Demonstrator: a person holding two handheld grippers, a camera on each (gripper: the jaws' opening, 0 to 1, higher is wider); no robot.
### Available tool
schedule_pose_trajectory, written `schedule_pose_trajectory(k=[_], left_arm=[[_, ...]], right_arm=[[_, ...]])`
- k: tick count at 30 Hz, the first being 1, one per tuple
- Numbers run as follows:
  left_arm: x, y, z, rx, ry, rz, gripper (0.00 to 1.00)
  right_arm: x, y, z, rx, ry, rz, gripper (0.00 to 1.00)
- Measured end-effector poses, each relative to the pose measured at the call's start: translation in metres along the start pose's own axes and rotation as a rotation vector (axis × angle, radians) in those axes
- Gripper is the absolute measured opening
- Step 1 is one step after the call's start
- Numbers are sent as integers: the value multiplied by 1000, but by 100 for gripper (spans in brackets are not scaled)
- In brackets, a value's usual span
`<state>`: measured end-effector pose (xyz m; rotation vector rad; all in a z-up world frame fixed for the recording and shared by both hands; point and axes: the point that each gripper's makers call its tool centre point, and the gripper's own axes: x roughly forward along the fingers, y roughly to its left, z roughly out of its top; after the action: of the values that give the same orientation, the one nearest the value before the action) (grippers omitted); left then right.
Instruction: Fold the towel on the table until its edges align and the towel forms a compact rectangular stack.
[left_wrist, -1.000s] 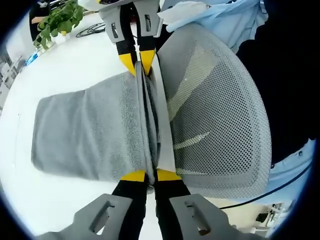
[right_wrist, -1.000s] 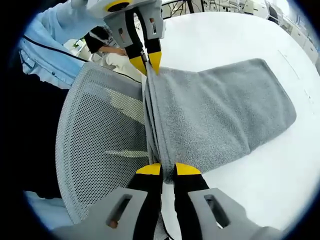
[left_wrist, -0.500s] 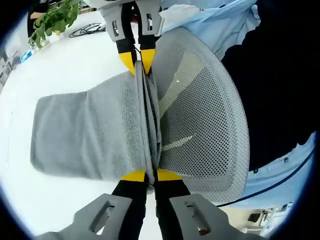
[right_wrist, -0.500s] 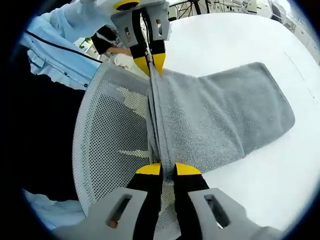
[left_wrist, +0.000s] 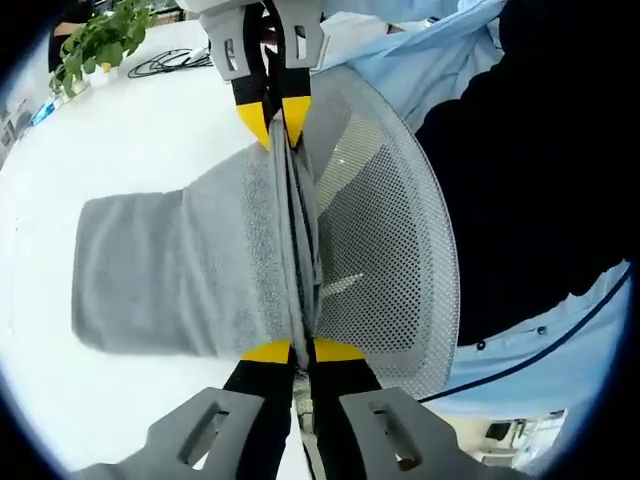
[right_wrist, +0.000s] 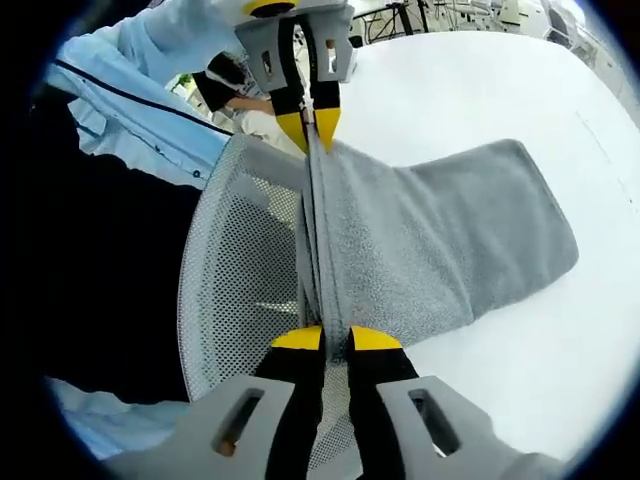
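Note:
A grey towel (left_wrist: 180, 265) lies partly on the white table (left_wrist: 120, 130), its near edge lifted and stretched taut between both grippers. In the left gripper view my left gripper (left_wrist: 292, 351) is shut on one corner of that edge, and the right gripper (left_wrist: 271, 125) pinches the far corner. In the right gripper view the towel (right_wrist: 430, 250) spreads to the right; my right gripper (right_wrist: 335, 339) is shut on its corner, and the left gripper (right_wrist: 309, 131) holds the other end. The held edge shows several layers bunched together.
A grey mesh chair back (left_wrist: 385, 240) stands right beside the table edge, under the held towel edge, also seen as the mesh chair (right_wrist: 240, 290). A person in a light blue shirt (left_wrist: 560, 330) is behind it. A potted plant (left_wrist: 95, 40) and cables (left_wrist: 180, 62) sit at the table's far side.
Both grippers have kept their hold and lifted the towel edge a little; the towel's free end has drawn nearer across the table, and the chair looks narrower as the cameras shifted.

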<state>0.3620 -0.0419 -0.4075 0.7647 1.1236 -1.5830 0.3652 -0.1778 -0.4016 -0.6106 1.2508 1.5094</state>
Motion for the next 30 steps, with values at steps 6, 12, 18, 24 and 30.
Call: schedule_pose_trajectory(k=[6, 12, 18, 24, 30], left_arm=[[-10, -6, 2, 0, 13, -29, 6], [-13, -19, 6, 0, 16, -64, 6], [-16, -15, 10, -17, 12, -69, 6], [-29, 4, 8, -30, 2, -48, 6], [-39, 15, 15, -54, -9, -39, 6]], right_arm=[[-9, 8, 5, 4, -1, 26, 6], [-12, 21, 6, -7, 0, 48, 6], [-19, 15, 9, -4, -3, 40, 6], [-35, -2, 18, 19, -37, 18, 6], [-47, -19, 27, 45, -63, 4, 6]])
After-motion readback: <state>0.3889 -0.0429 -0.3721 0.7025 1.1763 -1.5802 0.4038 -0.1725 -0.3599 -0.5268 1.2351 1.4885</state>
